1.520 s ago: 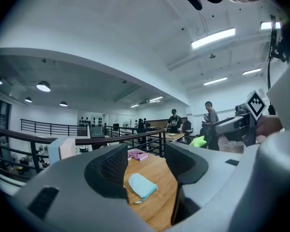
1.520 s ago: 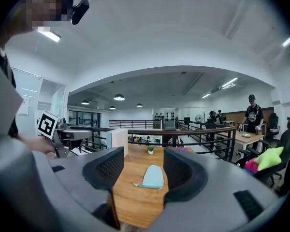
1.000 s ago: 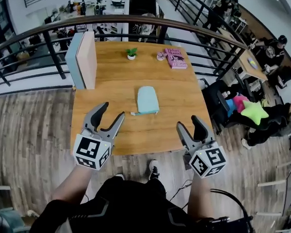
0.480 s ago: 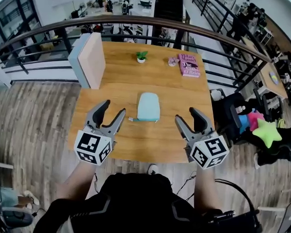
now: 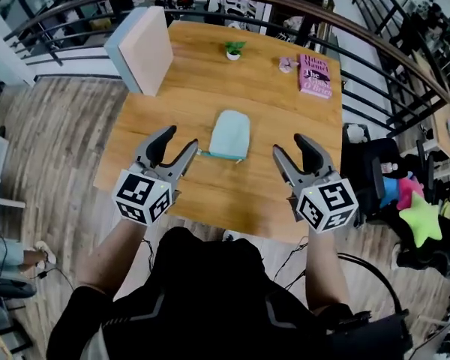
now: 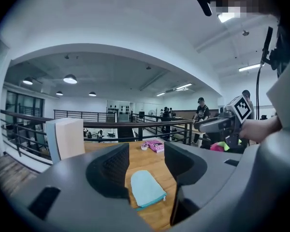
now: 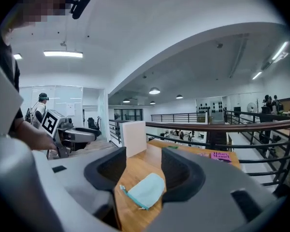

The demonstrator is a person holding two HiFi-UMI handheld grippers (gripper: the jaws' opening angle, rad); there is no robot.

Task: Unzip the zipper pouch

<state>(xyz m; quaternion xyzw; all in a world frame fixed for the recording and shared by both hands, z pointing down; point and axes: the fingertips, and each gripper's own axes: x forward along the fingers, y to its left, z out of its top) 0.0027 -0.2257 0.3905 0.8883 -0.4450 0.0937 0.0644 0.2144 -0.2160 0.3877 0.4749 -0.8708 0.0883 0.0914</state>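
Mint-green zipper pouch (image 5: pixel 229 134) is lying untouched; the unzipping is not yet begun.
It is resting flat near the middle of the wooden table (image 5: pixel 210 197), its zipper edge facing the person and seemingly shut. Left gripper (image 5: pixel 178 139) and right gripper (image 5: pixel 291 144) are hovering either side of it, jaws apart and closing on nothing; gripping and pulling are both left to do.

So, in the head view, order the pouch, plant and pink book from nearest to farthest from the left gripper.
1. Zipper pouch, just right of the left gripper (fingers closing, empty).
2. Potted plant, far edge, centre.
3. Pink book, far right.
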